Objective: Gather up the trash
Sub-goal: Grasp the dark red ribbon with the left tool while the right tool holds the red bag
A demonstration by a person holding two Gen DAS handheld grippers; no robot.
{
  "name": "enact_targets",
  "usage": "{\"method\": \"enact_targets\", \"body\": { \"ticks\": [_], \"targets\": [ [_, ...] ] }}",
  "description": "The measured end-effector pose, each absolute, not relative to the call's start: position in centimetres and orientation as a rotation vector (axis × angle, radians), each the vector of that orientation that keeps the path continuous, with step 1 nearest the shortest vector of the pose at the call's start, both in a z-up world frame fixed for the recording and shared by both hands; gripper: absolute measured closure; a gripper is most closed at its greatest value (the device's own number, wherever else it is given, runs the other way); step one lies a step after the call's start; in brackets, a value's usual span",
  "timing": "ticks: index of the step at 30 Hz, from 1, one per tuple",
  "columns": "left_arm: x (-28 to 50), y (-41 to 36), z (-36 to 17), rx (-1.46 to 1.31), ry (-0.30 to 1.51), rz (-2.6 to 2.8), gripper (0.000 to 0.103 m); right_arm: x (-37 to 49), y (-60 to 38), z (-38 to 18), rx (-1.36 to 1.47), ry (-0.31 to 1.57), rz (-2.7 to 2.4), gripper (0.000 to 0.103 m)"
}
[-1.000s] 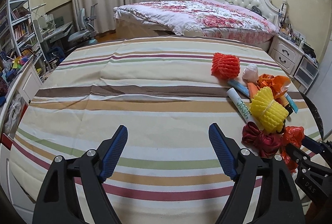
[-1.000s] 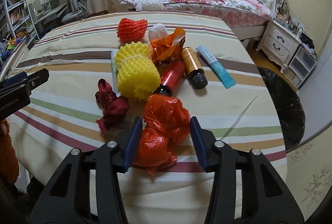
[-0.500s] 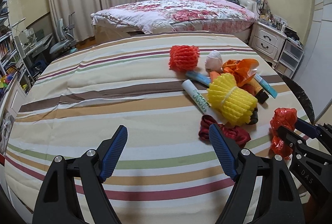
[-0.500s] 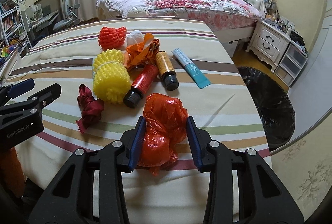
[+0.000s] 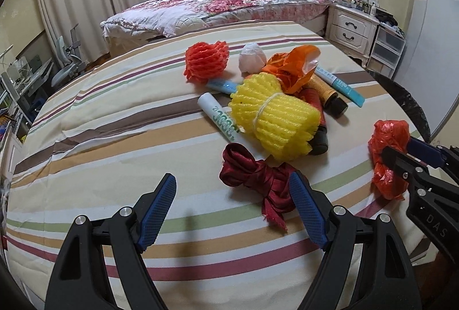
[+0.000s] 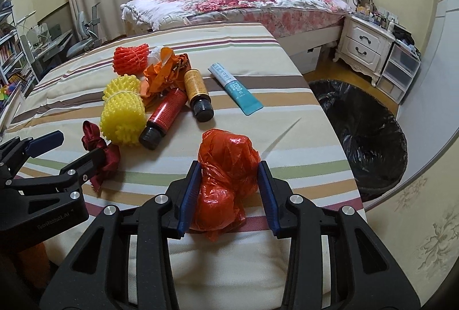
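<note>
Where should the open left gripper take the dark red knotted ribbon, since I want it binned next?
Grip the dark red knotted satin ribbon at its thick knotted middle, from above, jaws across the bundle. That bunched part stands proud of the striped cloth, while the loose tail lies flat. The left gripper is already open beside it.

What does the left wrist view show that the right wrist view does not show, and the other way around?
Only the left wrist view shows the white tube with green print lying behind the yellow foam net, and the left gripper seen from behind, open and holding nothing.

Only the right wrist view shows the black trash bag on the floor beside the striped table.

Both show the right gripper shut on the red plastic bag, the dark red cloth, the two bottles and the teal tube.
</note>
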State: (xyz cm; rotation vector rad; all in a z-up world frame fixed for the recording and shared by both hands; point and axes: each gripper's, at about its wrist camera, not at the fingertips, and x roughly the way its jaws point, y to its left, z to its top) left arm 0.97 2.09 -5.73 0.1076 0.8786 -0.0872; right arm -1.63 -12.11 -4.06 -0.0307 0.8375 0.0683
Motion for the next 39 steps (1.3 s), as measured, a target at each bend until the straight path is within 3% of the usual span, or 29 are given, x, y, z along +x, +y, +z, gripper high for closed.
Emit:
{"method": "enact_targets", "body": {
  "ticks": [10, 26, 28, 30, 32, 36, 39],
  "targets": [
    [0.7, 5.6, -6.2, 0.0, 0.927, -0.042, 0.023, -1.7, -11.8, -4.3, -0.052, 0.833, 0.061, 0.063],
    [0.8, 4.0, -5.7, -0.005, 0.915, -0.133, 0.021, -1.8, -11.5, -4.2, -0.053, 0.834, 0.062, 0.063],
    [0.8, 4.2, -5.7, -0.029, 0.917, -0.154, 0.027, -1.8, -11.5, -4.3, -0.053, 0.834, 0.062, 0.063],
    [0.8, 4.4, -5.8, -0.063, 0.922, -0.212, 0.044, -1.8, -11.6, -4.3, -0.052, 0.834, 0.061, 0.063],
    [0.7, 4.6, -6.0, -0.09, 0.93, -0.255, 0.053, -1.8, -11.5, -4.3, -0.054, 0.834, 0.061, 0.063],
    [0.4, 4.7, -5.9, -0.101, 0.93, -0.263, 0.067, -1.9, -11.5, -4.3, -0.053, 0.833, 0.062, 0.063],
    [0.0, 5.0, -5.5, -0.108, 0.912, -0.261, 0.071, -1.9, -11.5, -4.3, -0.053, 0.833, 0.062, 0.063]
  ]
}}
